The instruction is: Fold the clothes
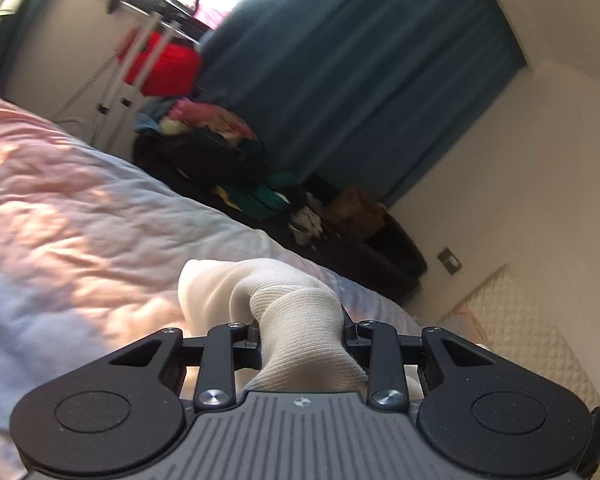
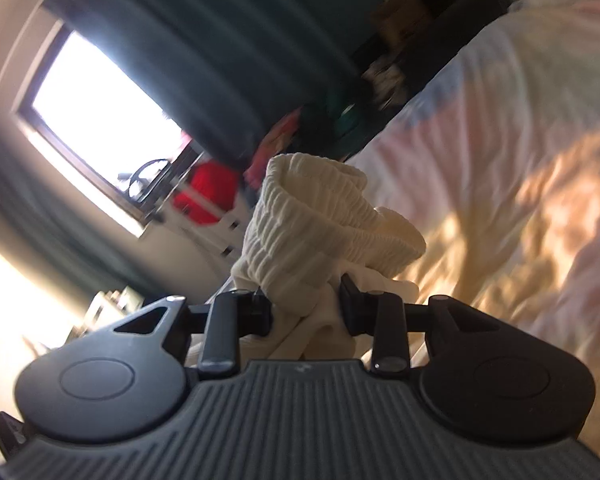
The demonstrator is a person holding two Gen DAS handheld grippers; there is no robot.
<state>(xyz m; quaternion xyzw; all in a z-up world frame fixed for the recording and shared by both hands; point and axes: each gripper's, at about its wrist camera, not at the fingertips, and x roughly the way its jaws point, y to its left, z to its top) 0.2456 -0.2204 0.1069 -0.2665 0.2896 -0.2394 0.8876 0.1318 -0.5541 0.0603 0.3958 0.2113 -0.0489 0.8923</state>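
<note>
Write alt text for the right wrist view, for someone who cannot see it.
The right gripper is clamped on a bunched cream ribbed sock, its cuff sticking up past the fingers. Behind it lies a sunlit pink and white bedspread, with a bright window and dark teal curtain to the left; the picture is tilted and somewhat blurred.

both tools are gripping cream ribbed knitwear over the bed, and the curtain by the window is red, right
Not quite: the curtain is dark teal, as the left wrist view shows; the red thing is an item by the window. The rest holds: the left tool and right tool each grip cream ribbed knitwear over the bed.
</note>
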